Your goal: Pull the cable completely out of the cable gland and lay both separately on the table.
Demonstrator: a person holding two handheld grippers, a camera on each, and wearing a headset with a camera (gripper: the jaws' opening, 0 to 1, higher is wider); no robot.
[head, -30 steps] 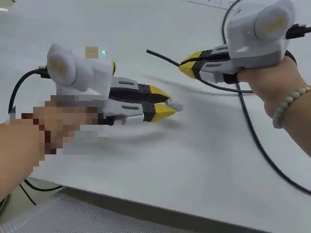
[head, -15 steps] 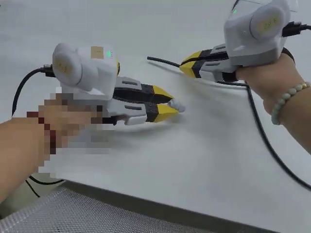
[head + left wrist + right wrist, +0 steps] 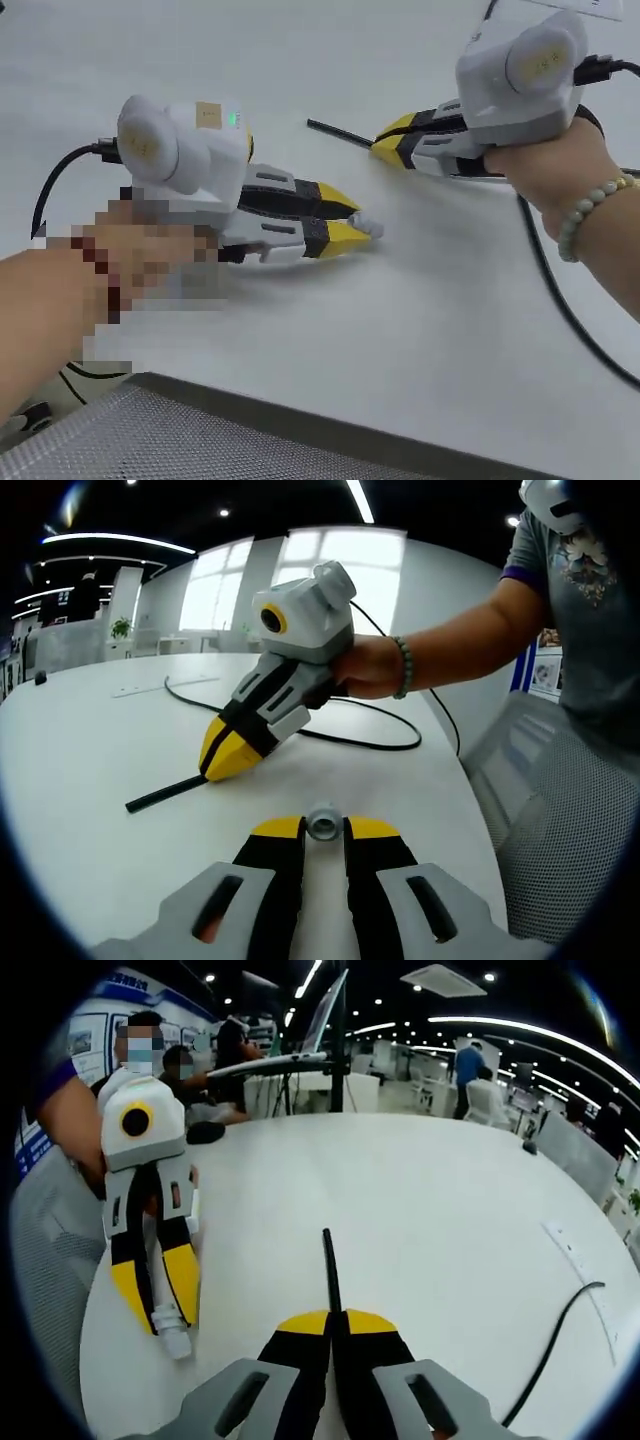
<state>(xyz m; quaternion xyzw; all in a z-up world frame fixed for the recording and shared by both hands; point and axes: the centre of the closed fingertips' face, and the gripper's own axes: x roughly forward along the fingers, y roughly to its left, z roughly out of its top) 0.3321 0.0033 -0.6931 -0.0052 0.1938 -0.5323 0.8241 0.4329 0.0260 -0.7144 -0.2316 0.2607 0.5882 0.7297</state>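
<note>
The small grey cable gland (image 3: 366, 224) is pinched at the tips of my left gripper (image 3: 355, 221), low over the white table (image 3: 400, 330). In the left gripper view the gland (image 3: 322, 822) sits between the yellow jaws of that gripper (image 3: 322, 832). The black cable (image 3: 336, 131) is free of the gland, and my right gripper (image 3: 378, 144) is shut on it near its end. Its short stub (image 3: 327, 1260) sticks out past the shut right gripper (image 3: 333, 1322). The two grippers are apart, with the right one farther back.
The rest of the black cable (image 3: 560, 300) trails over the table on the right, behind the right hand. A white power strip (image 3: 578, 1258) lies at the far side. The table's front edge (image 3: 300, 415) and a mesh chair (image 3: 150, 445) are near me. People stand beyond the table.
The view has shifted a little. The cable's free end now points slightly lower toward the table. Both grippers keep their hold.
</note>
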